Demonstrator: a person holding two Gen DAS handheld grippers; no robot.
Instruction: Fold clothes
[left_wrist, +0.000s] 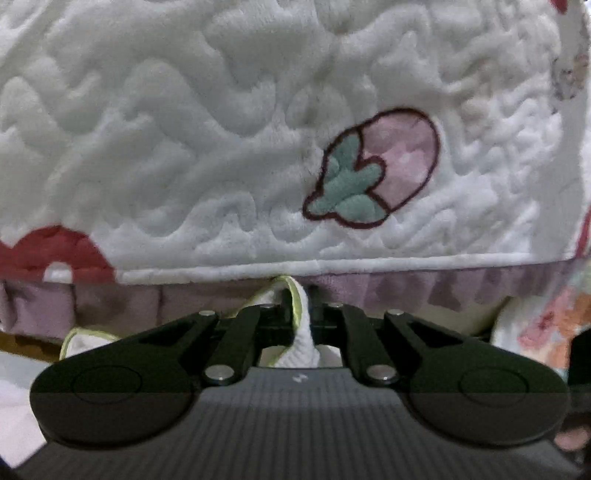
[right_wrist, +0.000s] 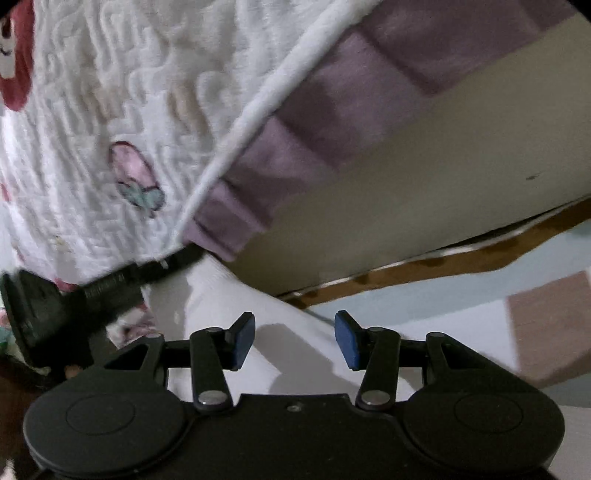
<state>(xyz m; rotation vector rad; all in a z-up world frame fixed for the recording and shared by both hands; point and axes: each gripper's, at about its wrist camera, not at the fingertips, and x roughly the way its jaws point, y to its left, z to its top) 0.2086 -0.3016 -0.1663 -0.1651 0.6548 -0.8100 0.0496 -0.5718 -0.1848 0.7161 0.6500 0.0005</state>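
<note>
The white garment (left_wrist: 301, 332) with its yellow-green trim hangs pinched in my left gripper (left_wrist: 301, 314), just in front of the quilted bedspread (left_wrist: 221, 129). My right gripper (right_wrist: 294, 338) hovers above the cloth, jaws apart and empty. I judge I'm mid-pickup; next, my right needs another edge.

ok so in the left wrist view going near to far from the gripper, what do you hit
left gripper, shut on the white garment with yellow-green trim → purple ruffle along the bedspread's edge → white piping → pink strawberry on the white quilted bedspread
</note>
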